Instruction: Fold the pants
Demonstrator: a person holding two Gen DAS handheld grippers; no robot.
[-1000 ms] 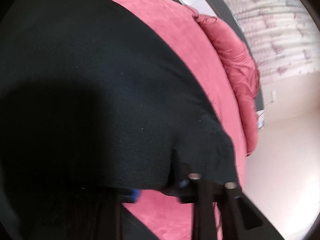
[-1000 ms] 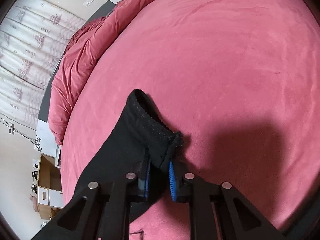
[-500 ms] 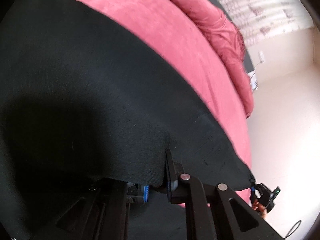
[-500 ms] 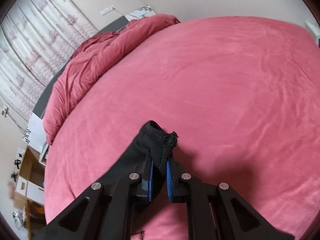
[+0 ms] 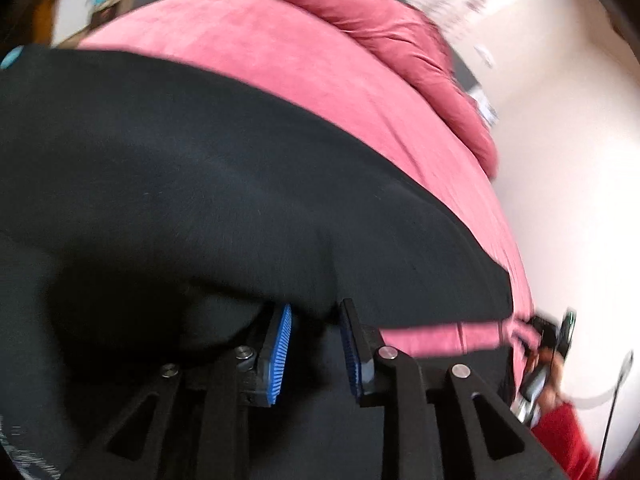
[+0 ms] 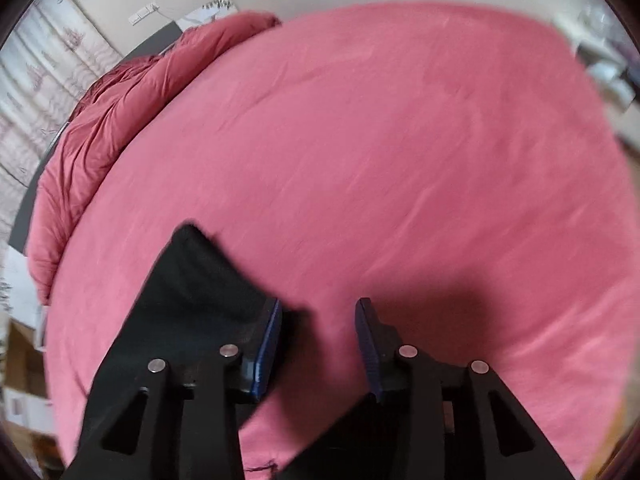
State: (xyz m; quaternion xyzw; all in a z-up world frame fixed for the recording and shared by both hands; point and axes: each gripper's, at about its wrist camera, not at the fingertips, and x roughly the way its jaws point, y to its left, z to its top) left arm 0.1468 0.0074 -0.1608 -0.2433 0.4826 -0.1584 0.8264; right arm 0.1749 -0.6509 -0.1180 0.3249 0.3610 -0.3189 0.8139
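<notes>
The black pants lie spread on the pink bed. The left gripper and right gripper both have jaws apart, holding nothing.

left tongs opened, right tongs opened — pants released

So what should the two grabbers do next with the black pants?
Probably pull both back a little, then reach for the next edge to fold. The left hand-held gripper and right hand-held gripper both look open with nothing between their pads, and the black pants lie spread on the pink bed.
</notes>
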